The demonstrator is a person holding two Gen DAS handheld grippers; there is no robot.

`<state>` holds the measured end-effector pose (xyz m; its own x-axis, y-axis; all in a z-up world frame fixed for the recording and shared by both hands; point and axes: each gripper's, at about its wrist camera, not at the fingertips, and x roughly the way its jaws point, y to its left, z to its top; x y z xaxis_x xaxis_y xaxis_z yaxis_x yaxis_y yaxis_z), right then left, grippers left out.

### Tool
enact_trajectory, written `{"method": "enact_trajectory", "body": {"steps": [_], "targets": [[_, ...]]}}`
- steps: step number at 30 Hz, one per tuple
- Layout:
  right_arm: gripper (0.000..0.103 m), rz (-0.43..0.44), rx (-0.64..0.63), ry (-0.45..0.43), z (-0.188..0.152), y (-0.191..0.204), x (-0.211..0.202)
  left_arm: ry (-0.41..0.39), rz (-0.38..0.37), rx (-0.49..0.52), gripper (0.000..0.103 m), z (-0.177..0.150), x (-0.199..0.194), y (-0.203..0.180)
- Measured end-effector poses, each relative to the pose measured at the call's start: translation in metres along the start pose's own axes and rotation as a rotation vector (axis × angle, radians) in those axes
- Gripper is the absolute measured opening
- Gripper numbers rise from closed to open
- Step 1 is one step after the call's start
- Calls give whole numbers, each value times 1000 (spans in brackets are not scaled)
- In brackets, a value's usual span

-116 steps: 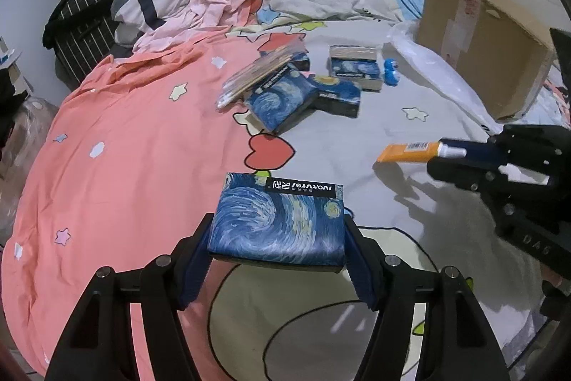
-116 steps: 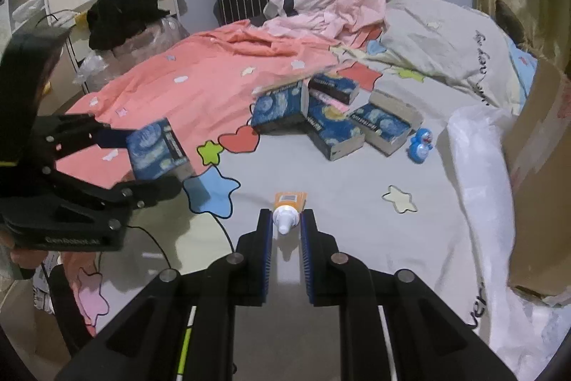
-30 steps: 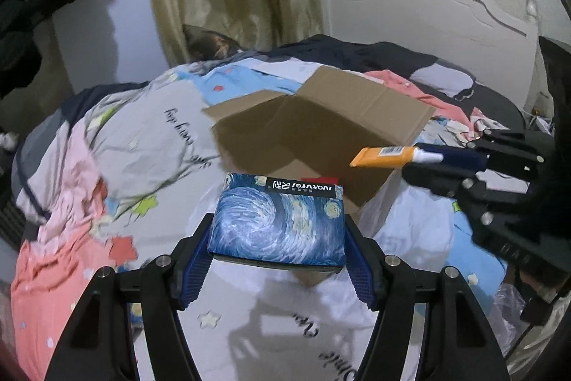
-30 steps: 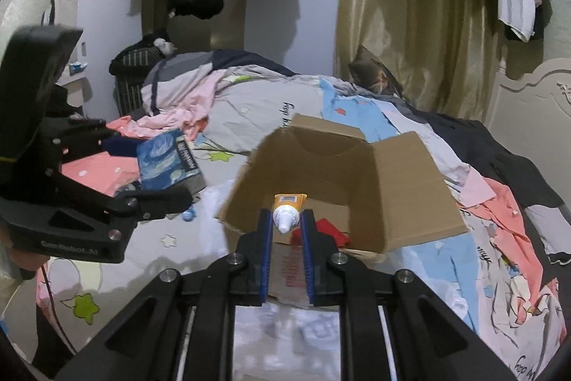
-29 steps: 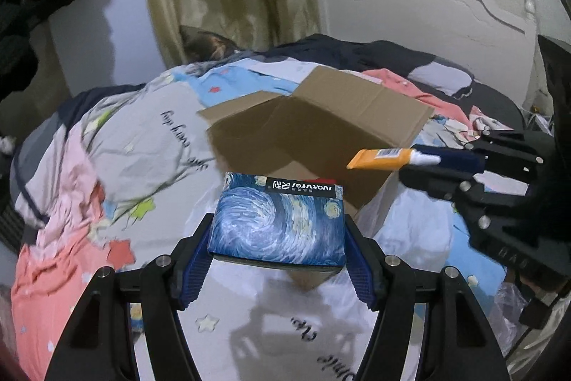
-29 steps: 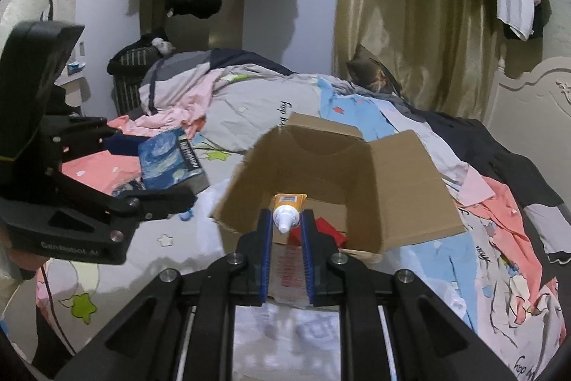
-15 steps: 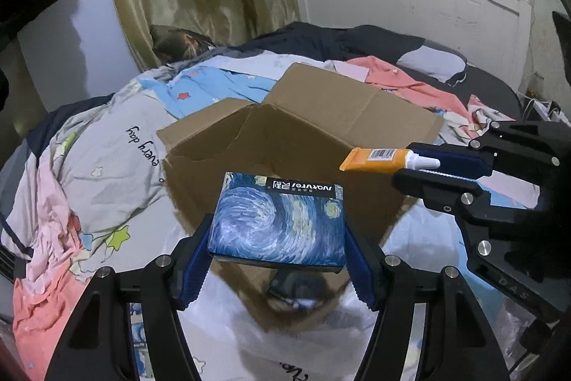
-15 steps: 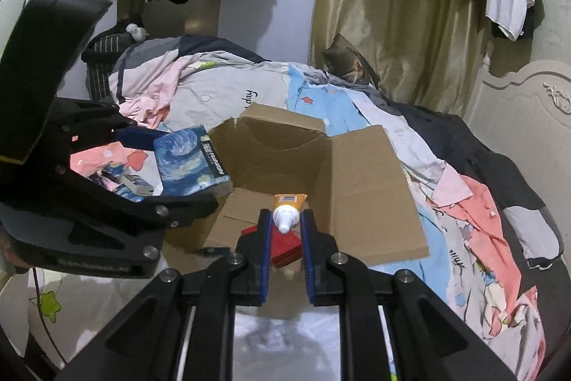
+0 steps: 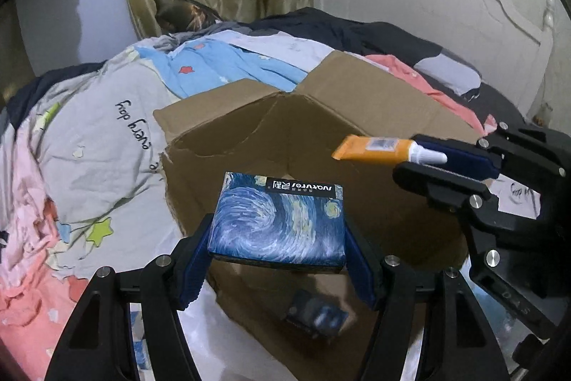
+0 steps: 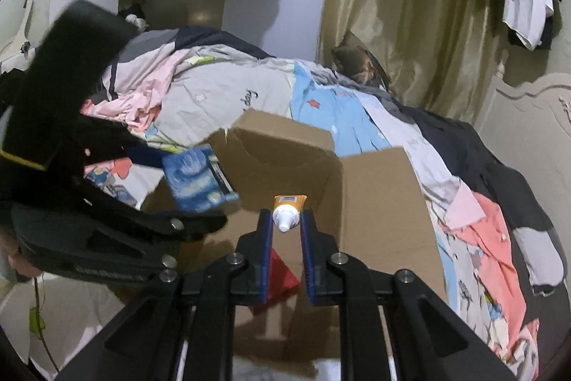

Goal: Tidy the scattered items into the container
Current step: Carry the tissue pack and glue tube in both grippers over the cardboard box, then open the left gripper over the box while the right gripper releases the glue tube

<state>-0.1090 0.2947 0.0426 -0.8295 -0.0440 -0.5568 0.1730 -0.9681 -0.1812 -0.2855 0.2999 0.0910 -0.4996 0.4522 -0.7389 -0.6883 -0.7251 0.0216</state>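
Cardboard box is sitting open on the bed, flaps up, a red item already inside. Left tool is clamping the starry-night carton above the opening; a release off-centre risks clipping the near flap. Right tool is pinching the orange tube by its cap only, so it could slip out early, and both tools are crowding one opening.

You held a blue box with white and yellow swirls, and an orange tube with a white cap, above the brown cardboard container.
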Motion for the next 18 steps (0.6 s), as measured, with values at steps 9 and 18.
{"method": "enact_trajectory", "body": {"steps": [9, 18], "targets": [[15, 72, -2, -60, 4, -7, 19, 44, -41, 2, 68, -4, 29, -2], [15, 68, 56, 5, -13, -35, 47, 38, 21, 14, 68, -5, 27, -7]]}}
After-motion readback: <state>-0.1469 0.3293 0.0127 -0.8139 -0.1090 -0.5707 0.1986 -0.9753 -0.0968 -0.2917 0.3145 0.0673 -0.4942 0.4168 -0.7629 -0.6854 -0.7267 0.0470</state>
